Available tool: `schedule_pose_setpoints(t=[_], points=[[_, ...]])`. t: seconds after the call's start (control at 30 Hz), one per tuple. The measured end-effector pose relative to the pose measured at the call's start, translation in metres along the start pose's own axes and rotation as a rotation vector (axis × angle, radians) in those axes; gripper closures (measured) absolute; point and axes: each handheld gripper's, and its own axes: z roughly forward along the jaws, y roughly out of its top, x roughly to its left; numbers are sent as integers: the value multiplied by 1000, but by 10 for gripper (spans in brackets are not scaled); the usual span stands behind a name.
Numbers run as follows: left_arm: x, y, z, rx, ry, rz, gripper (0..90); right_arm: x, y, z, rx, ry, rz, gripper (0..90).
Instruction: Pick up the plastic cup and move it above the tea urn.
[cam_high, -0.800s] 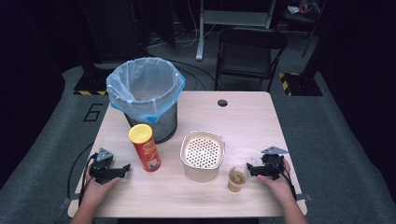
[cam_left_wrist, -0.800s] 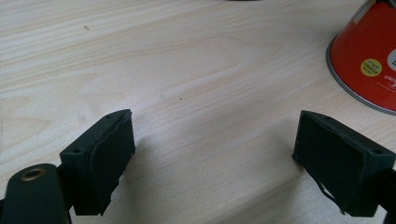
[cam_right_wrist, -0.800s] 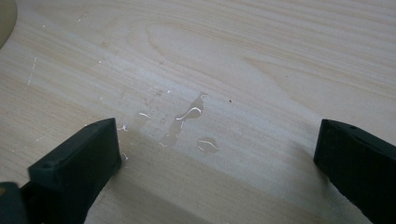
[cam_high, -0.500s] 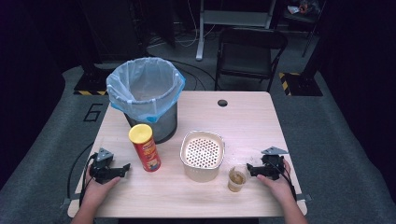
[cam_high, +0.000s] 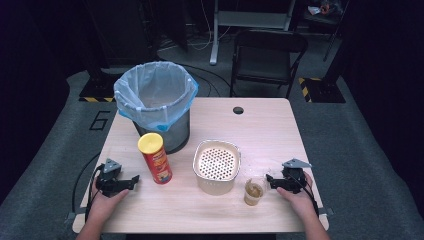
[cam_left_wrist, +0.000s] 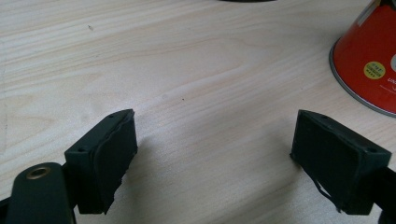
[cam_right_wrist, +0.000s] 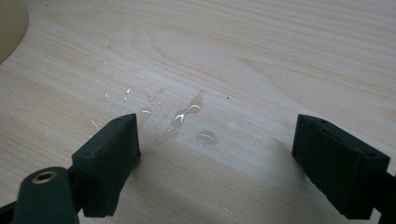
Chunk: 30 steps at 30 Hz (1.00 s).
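cup beside right tongs; both tongs wide, empty.

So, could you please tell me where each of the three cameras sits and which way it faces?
High view: above the person's side, looking forward and down on the table; both forearms, left claw and right claw show.
Left gripper view: rides the left claw, looking past two open black jaws at bare wood and the red can.
Right gripper view: rides the right claw, open jaws over wet droplets.
Shared: high and left gripper views both show the red can.
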Motion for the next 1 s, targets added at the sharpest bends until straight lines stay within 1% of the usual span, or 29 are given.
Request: schedule_pose_setpoints(t=[0.07,0.1,0.13,0.17,0.2,0.23,0.27,0.3,0.33,0.37,0.4,0.43,0.47,0.5,0.53,0.57,0.6,0.63,0.67,0.7,0.77,0.87,1.0], points=[[0,0,0,0,0,-1,138,1,1,0,5,-3,7,161],[0,0,0,-1,0,-1,138,1,1,-1,7,-3,5,185],[0,0,1,-7,3,-2,138,1,2,-2,10,-2,4,222],[-1,0,1,-13,6,-5,138,0,3,-4,13,5,3,335],[-1,0,1,-9,7,-4,138,-1,4,-5,22,15,10,369],[-1,0,1,-9,7,-4,138,-1,4,-5,22,15,10,369],[-1,0,1,-10,7,-6,138,-3,10,-8,44,51,44,416],[-1,0,1,-8,8,-6,138,-3,10,-8,44,51,44,416],[-1,0,1,-9,8,-6,138,-2,19,-19,23,50,70,480],[-1,0,1,-9,8,-6,138,-1,25,-25,10,58,70,505],[-1,0,1,-8,8,-6,138,1,32,-31,-1,78,72,532],[-1,0,1,-8,8,-6,138,1,32,-31,-1,78,72,532],[-1,0,1,-8,8,-6,138,8,49,-43,-21,103,55,549],[-1,0,1,-8,8,-6,138,8,49,-43,-21,103,55,549],[-1,0,1,-9,8,-6,138,18,66,-53,-47,136,29,551],[-1,0,1,-9,8,-6,138,18,66,-53,-47,136,29,551],[-1,0,1,-9,8,-7,138,29,83,-60,-70,163,-3,561],[-1,0,1,-9,8,-7,138,29,83,-60,-70,163,-3,561],[-1,0,1,-8,8,-6,138,34,90,-62,-76,176,-22,570],[-1,0,1,-8,8,-6,138,39,97,-63,-80,191,-37,571],[-1,0,1,-9,8,-6,138,47,108,-61,-91,219,-45,570],[-1,0,1,-9,8,-7,138,58,122,-55,-99,271,-33,565],[-1,0,1,-9,8,-7,138,76,133,-44,-84,292,-65,552]])
